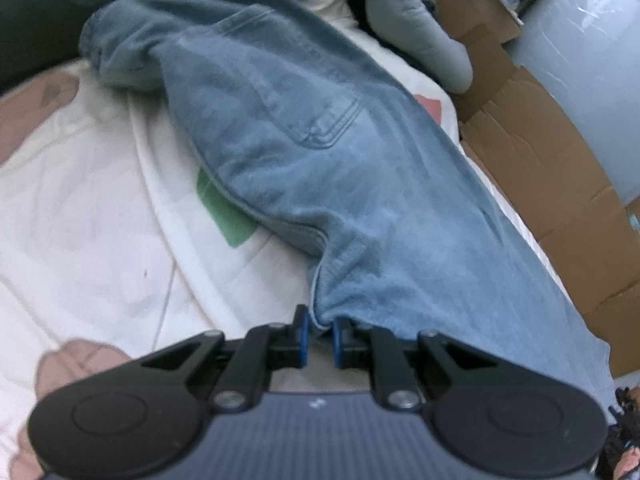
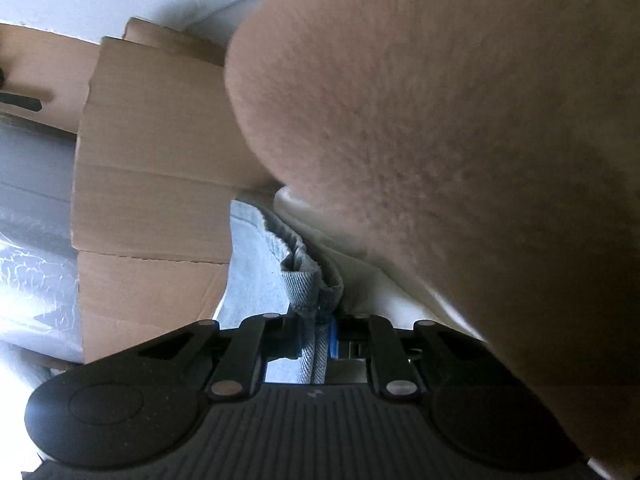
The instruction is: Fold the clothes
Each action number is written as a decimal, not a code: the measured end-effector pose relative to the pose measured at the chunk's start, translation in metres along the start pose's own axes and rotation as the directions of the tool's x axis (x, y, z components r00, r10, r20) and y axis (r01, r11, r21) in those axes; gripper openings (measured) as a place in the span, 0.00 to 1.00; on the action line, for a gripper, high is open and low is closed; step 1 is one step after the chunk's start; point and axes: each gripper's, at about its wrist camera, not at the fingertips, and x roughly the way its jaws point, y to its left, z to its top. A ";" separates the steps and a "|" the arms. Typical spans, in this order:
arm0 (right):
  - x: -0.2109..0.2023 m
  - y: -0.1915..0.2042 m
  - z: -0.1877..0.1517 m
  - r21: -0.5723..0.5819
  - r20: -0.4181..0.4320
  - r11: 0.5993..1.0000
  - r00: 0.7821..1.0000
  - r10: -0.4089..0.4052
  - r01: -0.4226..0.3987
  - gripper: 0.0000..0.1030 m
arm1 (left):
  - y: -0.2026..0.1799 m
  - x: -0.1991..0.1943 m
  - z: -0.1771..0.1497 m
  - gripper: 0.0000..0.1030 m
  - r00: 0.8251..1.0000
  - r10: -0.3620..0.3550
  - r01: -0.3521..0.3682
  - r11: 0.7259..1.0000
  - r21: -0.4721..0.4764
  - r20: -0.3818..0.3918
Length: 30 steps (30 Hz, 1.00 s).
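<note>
both tongs are clenched on denim. left gripper (image 1: 319, 334) pinches a seamed edge of the jeans (image 1: 304, 148) between its blue pads, and from there the cloth runs away over the white quilt (image 1: 88, 200), back pocket up, its far end bunched in a heap. cardboard (image 1: 560, 200) lies along the right of the bed. right gripper (image 2: 316, 332) grips a thick stitched hem of the same pale denim, with a tan fleecy mass (image 2: 460, 140) close above it. judging by the weave, the jeans are heavy and limp yet not slippery; they will sag between two holds. seams and hems are the firmest places to grip, since thin single layers could slide free.
</note>
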 end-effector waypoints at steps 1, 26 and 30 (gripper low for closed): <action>-0.002 0.001 0.000 0.003 -0.001 1.000 1.000 0.001 -0.001 0.10 | -0.002 -0.003 0.002 0.11 1.000 0.001 -0.001 1.000 0.006 0.000; -0.124 0.033 -0.029 -0.004 -0.026 0.991 0.991 -0.134 0.134 0.10 | 0.003 -0.076 0.018 0.10 0.994 0.022 -0.009 0.993 0.122 -0.107; -0.140 0.030 -0.028 -0.033 -0.063 0.989 0.988 -0.144 0.142 0.10 | -0.001 -0.086 0.014 0.09 0.990 0.045 -0.024 0.987 0.156 -0.133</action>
